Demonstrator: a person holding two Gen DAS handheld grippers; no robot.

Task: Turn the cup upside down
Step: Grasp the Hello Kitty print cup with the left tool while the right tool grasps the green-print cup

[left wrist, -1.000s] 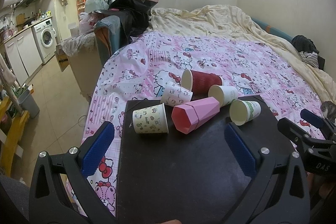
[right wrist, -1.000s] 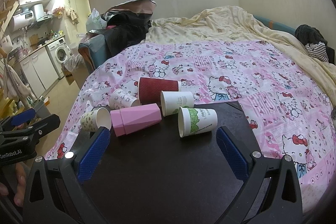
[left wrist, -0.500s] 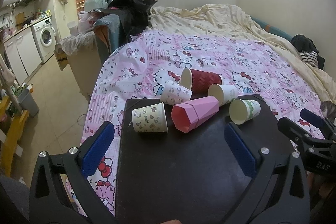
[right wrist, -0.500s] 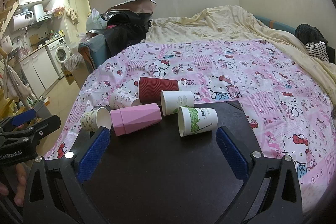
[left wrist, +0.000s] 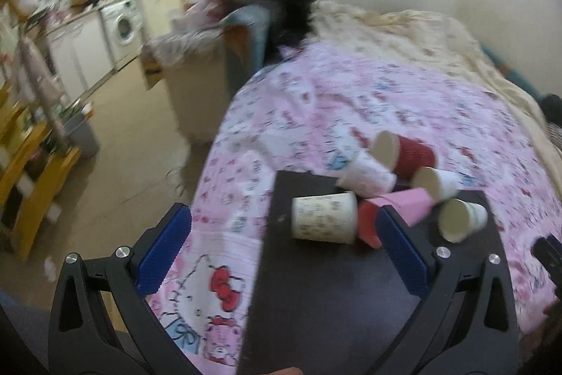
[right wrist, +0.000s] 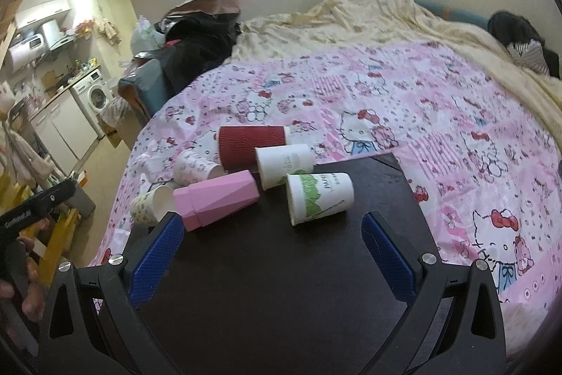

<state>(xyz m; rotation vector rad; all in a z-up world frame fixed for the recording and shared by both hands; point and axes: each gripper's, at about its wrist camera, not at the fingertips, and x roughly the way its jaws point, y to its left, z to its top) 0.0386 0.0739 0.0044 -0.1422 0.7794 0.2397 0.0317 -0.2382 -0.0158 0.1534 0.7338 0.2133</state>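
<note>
Several cups lie on their sides at the far end of a black board. A cream patterned paper cup is nearest my left gripper, which is open and empty with its right finger in front of the pink faceted cup. In the right wrist view the pink faceted cup, a green-printed white cup, another white cup, a dark red ribbed cup and a small patterned cup lie ahead of my open right gripper.
The board rests on a pink cartoon-print bedspread with a cream quilt behind. Left of the bed are floor, a washing machine, cupboards and a yellow stool. The other gripper's body shows at the left edge.
The left gripper has swung left and moved closer to the cups, blurring its view. The right gripper has barely moved. The cups lie as before.
</note>
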